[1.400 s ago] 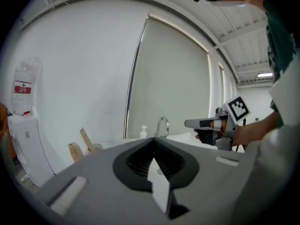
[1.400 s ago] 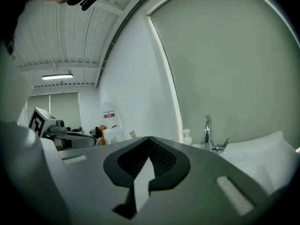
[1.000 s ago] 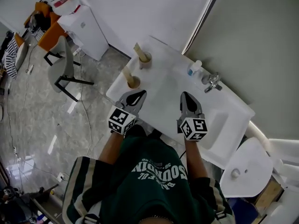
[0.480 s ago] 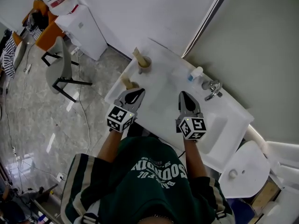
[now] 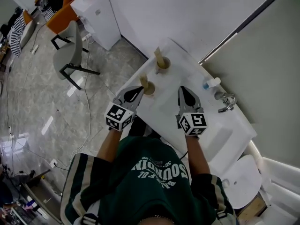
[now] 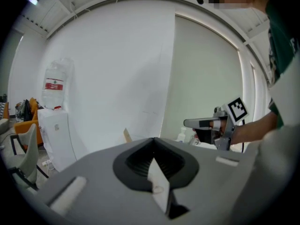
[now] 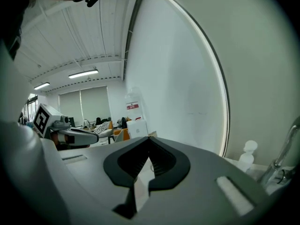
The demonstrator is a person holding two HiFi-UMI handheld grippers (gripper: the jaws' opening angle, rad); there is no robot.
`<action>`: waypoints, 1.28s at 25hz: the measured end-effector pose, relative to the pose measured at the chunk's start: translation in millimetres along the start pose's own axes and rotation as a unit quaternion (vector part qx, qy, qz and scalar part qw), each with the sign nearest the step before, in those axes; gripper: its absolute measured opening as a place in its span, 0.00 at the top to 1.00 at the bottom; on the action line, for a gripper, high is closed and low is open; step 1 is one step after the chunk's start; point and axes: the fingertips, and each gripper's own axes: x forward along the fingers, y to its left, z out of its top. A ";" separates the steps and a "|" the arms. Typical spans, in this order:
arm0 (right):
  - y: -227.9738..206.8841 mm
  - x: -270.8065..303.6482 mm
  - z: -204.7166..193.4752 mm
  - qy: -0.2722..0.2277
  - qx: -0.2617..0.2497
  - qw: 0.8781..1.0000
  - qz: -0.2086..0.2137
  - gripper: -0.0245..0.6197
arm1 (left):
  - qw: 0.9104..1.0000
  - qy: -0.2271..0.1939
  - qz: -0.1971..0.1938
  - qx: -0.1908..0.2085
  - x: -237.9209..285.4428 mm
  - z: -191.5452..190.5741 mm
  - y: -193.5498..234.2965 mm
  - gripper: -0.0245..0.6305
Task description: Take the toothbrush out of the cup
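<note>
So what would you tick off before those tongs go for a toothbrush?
1. Nearer tan cup upright on the white counter: ok.
2. Tan toothbrush standing up out of it: ok.
3. Left tongs opened for grabbing: not ok, jaws together.
4. Right tongs opened: not ok, jaws together, nothing held.
5. Left tongs clear of the cup: cannot tell, tips look very close.
6. Farther tan cup out of the way: ok.

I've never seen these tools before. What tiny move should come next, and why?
Probably open the left gripper: its jaws are shut and empty, with the nearer cup and its toothbrush just beside its tip, so it cannot grasp yet.
</note>
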 end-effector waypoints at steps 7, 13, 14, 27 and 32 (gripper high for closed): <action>45.2 45.9 -15.2 0.027 -0.012 0.998 0.054 0.96 | 0.999 0.001 0.045 -0.023 -30.3 -12.6 44.2 0.89; 80.2 85.6 -51.9 0.104 -0.052 0.988 0.100 0.72 | 0.997 -0.001 0.062 -0.040 -44.7 -19.3 63.8 0.89; 85.0 91.7 -59.4 0.117 -0.057 0.986 0.106 0.70 | 0.997 -0.001 0.063 -0.042 -45.9 -20.3 65.5 0.89; 111.1 137.3 -128.0 0.208 -0.076 0.968 0.121 0.65 | 0.996 0.001 0.077 -0.055 -60.9 -28.9 88.9 0.89; 113.2 139.0 -133.4 0.229 -0.091 0.962 0.118 0.74 | 0.996 0.001 0.073 -0.057 -59.7 -28.4 91.2 0.89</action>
